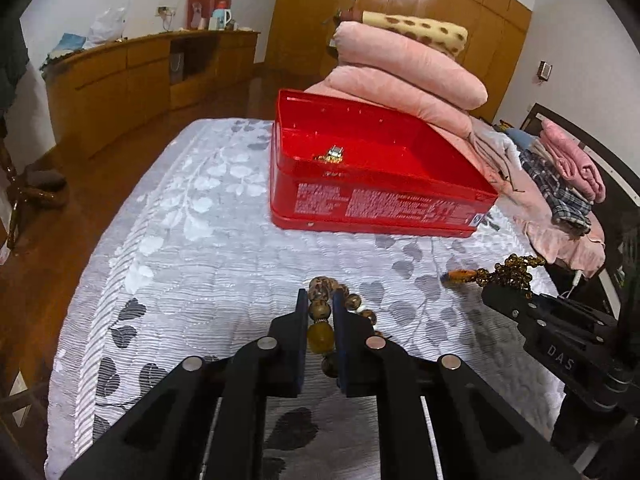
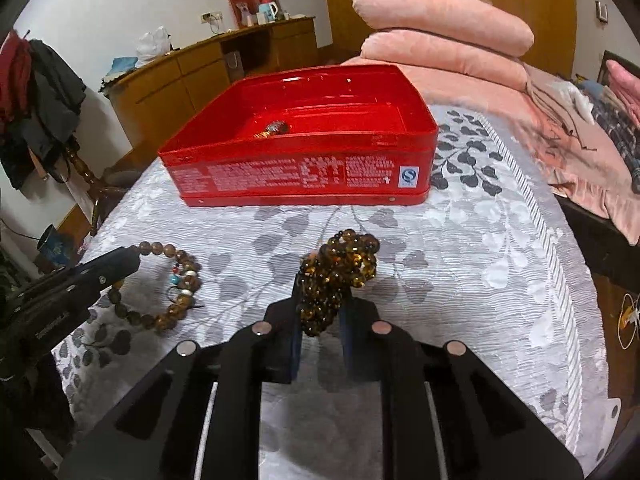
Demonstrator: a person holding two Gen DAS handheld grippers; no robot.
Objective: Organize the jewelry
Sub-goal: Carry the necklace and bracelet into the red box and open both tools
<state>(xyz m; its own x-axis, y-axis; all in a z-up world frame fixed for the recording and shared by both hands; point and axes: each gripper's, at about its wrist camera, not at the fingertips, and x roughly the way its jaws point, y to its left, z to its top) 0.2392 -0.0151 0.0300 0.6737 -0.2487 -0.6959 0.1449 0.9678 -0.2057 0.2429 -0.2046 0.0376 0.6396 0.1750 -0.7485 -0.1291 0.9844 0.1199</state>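
An open red tin box (image 1: 380, 204) (image 2: 304, 178) stands on the bed ahead of both grippers, with a small gold piece (image 1: 334, 154) (image 2: 274, 129) inside. My left gripper (image 1: 320, 304) is shut on a brown wooden bead bracelet (image 1: 320, 312) (image 2: 172, 292), which lies on the bedspread. My right gripper (image 2: 322, 288) (image 1: 504, 292) is shut on a bunched dark amber bead necklace (image 2: 340, 276) (image 1: 512, 270), held just above the bedspread to the right of the bracelet.
The bed has a white-and-grey leaf bedspread (image 1: 192, 216) (image 2: 472, 248). Folded pink quilts (image 1: 404, 72) (image 2: 440, 28) are stacked behind the box, clothes (image 1: 560, 184) at the right. A wooden cabinet (image 1: 132, 76) lines the far wall across the floor.
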